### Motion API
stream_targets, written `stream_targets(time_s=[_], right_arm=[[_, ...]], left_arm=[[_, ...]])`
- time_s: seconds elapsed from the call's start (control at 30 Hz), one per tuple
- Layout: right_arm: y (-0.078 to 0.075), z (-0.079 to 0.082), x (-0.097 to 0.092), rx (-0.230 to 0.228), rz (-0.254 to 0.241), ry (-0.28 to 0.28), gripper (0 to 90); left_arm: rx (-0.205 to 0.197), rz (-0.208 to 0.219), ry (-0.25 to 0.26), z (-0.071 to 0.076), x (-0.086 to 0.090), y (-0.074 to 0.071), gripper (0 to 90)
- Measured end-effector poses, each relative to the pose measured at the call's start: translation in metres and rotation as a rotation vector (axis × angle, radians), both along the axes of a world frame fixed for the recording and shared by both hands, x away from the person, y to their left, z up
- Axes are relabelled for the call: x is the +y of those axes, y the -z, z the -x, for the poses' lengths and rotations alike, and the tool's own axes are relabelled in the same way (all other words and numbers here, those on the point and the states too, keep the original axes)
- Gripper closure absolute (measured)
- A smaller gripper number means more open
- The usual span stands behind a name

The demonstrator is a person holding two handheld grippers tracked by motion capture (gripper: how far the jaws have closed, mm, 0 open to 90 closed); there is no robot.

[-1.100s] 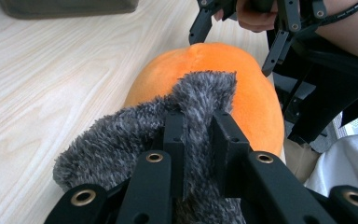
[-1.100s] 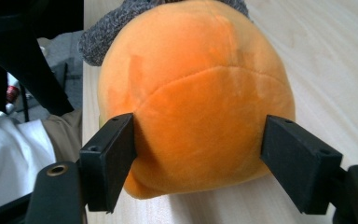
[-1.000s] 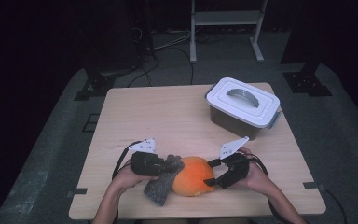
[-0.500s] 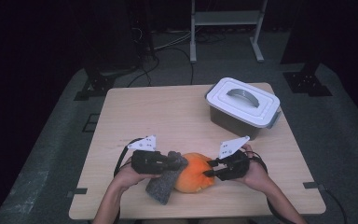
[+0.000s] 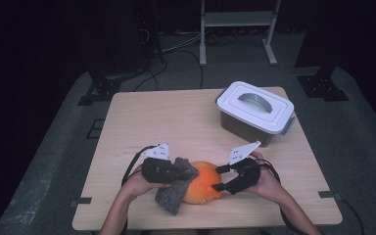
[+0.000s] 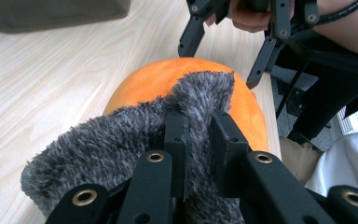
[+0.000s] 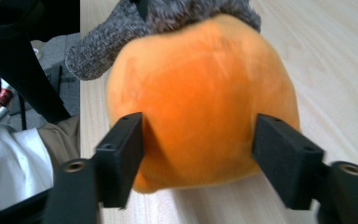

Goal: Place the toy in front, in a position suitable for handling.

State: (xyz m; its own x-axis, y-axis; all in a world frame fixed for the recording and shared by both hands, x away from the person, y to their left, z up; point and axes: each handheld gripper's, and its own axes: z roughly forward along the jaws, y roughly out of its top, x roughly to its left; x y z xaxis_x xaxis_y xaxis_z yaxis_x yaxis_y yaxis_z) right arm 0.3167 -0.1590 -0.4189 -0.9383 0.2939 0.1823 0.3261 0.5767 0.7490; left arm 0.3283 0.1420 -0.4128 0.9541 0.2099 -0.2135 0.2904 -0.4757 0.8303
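An orange plush ball (image 5: 203, 182) lies near the table's front edge, with a grey fuzzy cloth (image 5: 172, 198) draped over its left side. My left gripper (image 5: 186, 171) is shut on a fold of that cloth (image 6: 121, 135), its jaws (image 6: 198, 126) pinching the pile on top of the plush (image 6: 144, 86). My right gripper (image 5: 219, 178) is at the plush's right side. Its jaws have just been opening and now stand wide on either flank of the plush (image 7: 200, 93), with the gripper (image 7: 200, 135) not squeezing it. The cloth (image 7: 121, 37) hangs over the plush's far side.
A grey bin with a white handled lid (image 5: 254, 110) sits at the table's back right. The wooden table (image 5: 176, 117) has bare board behind the plush. The front edge runs just below both hands. Dark stands and cables are on the floor beyond.
The right gripper's jaws closed in on the plush half a second ago and have since spread wide again. The left gripper keeps its hold on the cloth, hardly moved.
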Motion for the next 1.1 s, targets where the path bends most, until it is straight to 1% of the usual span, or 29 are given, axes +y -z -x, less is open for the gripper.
stream_targets(time_s=[0.07,0.17,0.2,0.23,0.3,0.33,0.37,0.43,0.47,0.5,0.63,0.7,0.77,0.8,0.83,0.87,0.9,1.0,1.03,1.1], right_arm=[[0.004,0.0,0.001,0.014,0.009,0.004,26.7],[0.009,0.0,0.004,0.029,0.002,0.007,26.2],[0.011,0.0,0.006,0.028,0.002,0.009,27.3],[0.012,0.0,0.007,0.025,0.004,0.014,30.6],[0.012,0.001,0.007,0.015,0.005,0.017,41.5],[0.01,0.003,0.007,-0.012,0.009,0.012,46.7],[0.008,0.004,0.007,-0.027,0.012,0.01,50.3],[0.005,0.006,0.008,-0.052,0.013,0.011,54.2],[0.004,0.006,0.008,-0.061,0.014,0.012,55.4],[0.003,0.006,0.008,-0.069,0.009,0.016,55.9],[-0.001,0.005,0.01,-0.082,0.009,0.014,55.9],[-0.003,0.006,0.012,-0.093,0.016,0.013,56.5],[-0.005,0.008,0.013,-0.099,0.012,0.008,57.2],[-0.006,0.009,0.013,-0.107,0.015,0.001,57.3],[-0.007,0.01,0.013,-0.114,0.022,0.001,57.4],[-0.007,0.01,0.013,-0.114,0.021,0.002,57.6],[-0.006,0.009,0.013,-0.111,0.017,0.001,57.6],[-0.004,0.009,0.013,-0.103,0.026,0.006,57.1],[-0.003,0.008,0.014,-0.101,0.025,0.006,55.2],[-0.003,0.008,0.014,-0.082,0.015,0.007,47.9]], left_arm=[[0.01,0.0,0.006,0.0,0.001,0.002,77.9],[0.018,0.007,0.008,0.0,0.001,0.003,77.9],[0.016,0.007,0.011,0.0,0.0,0.003,77.8],[0.017,0.015,0.013,0.0,0.0,0.003,77.8],[0.023,0.025,0.02,0.0,-0.001,0.002,77.8],[0.024,0.029,0.025,0.0,-0.001,0.002,77.8],[0.027,0.031,0.026,0.0,-0.001,0.001,77.8],[0.02,0.026,0.026,0.001,-0.001,-0.002,77.8],[0.016,0.033,0.025,0.002,-0.002,-0.004,77.8],[0.013,0.035,0.027,0.003,-0.002,-0.007,77.8],[-0.029,0.024,0.036,0.005,-0.008,-0.018,77.8],[-0.05,0.032,0.039,0.007,-0.012,-0.025,77.8],[-0.066,0.04,0.045,0.009,-0.015,-0.031,77.8],[-0.078,0.024,0.038,0.01,-0.016,-0.032,77.8],[-0.086,-0.001,0.03,0.01,-0.016,-0.032,77.8],[-0.084,-0.012,0.023,0.009,-0.016,-0.03,77.8],[-0.073,-0.021,0.018,0.008,-0.014,-0.026,77.8],[-0.04,-0.007,0.011,0.004,-0.01,-0.016,77.9],[-0.031,-0.002,0.005,0.003,-0.008,-0.014,77.9],[-0.024,0.002,-0.002,0.002,-0.005,-0.012,77.9]])
